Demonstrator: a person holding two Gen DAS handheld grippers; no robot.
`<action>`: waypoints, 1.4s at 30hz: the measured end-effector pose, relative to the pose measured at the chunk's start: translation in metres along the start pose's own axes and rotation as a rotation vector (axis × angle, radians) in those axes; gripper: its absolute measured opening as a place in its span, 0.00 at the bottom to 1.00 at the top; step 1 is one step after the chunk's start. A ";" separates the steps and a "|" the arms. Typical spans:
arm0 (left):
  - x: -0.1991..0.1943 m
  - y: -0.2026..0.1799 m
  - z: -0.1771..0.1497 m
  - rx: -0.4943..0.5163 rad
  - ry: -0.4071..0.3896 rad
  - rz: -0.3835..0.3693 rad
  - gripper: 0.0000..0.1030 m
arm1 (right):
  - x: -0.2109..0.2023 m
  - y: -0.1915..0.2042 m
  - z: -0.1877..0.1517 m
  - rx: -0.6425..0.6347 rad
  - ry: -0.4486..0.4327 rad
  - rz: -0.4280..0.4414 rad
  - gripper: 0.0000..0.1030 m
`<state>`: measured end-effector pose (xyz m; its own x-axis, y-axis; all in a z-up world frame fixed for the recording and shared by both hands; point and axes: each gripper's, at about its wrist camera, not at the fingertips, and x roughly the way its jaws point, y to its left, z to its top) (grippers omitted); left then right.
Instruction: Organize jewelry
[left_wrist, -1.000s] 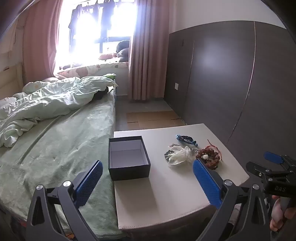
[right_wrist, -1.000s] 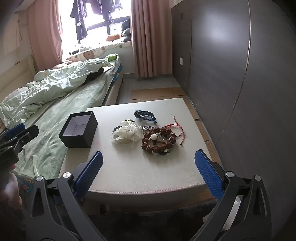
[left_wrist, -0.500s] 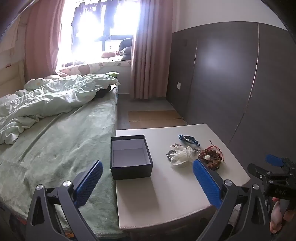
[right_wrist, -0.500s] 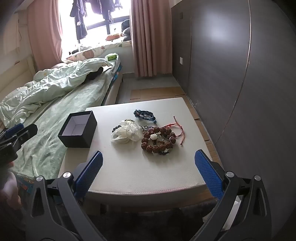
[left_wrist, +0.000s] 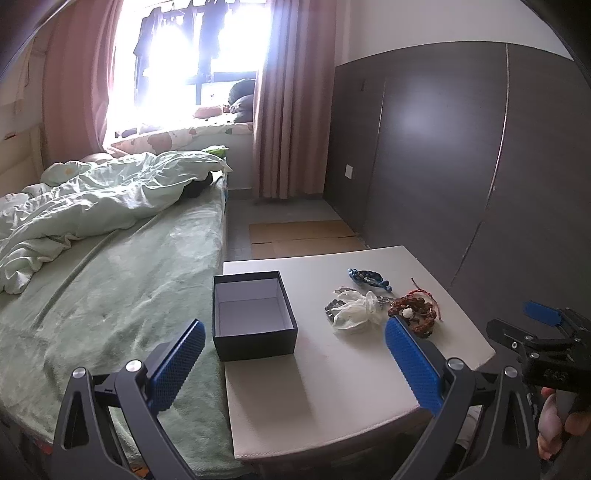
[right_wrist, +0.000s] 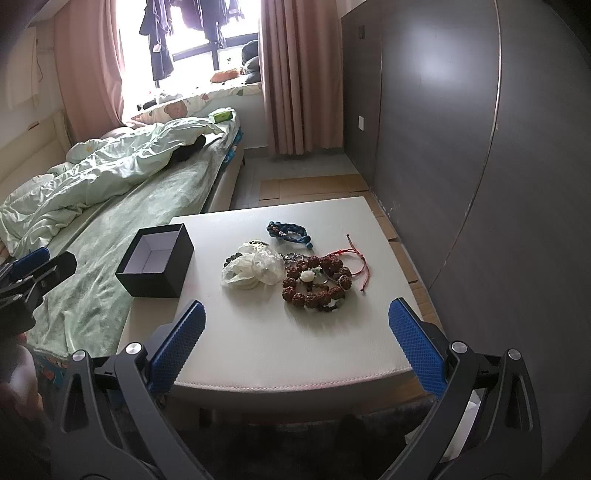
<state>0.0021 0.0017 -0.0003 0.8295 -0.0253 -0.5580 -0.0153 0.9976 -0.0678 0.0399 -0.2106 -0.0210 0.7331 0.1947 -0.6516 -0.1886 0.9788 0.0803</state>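
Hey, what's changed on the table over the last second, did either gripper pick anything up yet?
Nothing picked up. Only the left gripper shifted slightly, so the black box sits a little further right in its view. The right gripper barely moved. Both stay open and empty, short of the table. The box, brown bead bracelet, white pouch and blue braided bracelet lie as before.

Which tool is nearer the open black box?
Left. The left tool hovers open just short of the black box; the right tool, also open, faces the brown bead bracelet.
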 end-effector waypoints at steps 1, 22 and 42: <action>0.000 0.001 0.000 -0.003 -0.001 -0.004 0.92 | 0.000 0.000 0.000 0.000 0.000 0.000 0.96; -0.006 -0.007 0.000 0.017 -0.015 -0.007 0.92 | -0.006 -0.004 0.002 0.027 -0.019 -0.006 0.96; -0.005 0.002 0.002 -0.022 -0.014 -0.010 0.92 | -0.008 -0.004 0.004 0.044 -0.026 -0.010 0.96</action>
<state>-0.0012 0.0038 0.0042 0.8376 -0.0346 -0.5452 -0.0189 0.9956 -0.0922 0.0376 -0.2159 -0.0137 0.7517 0.1855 -0.6329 -0.1522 0.9825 0.1073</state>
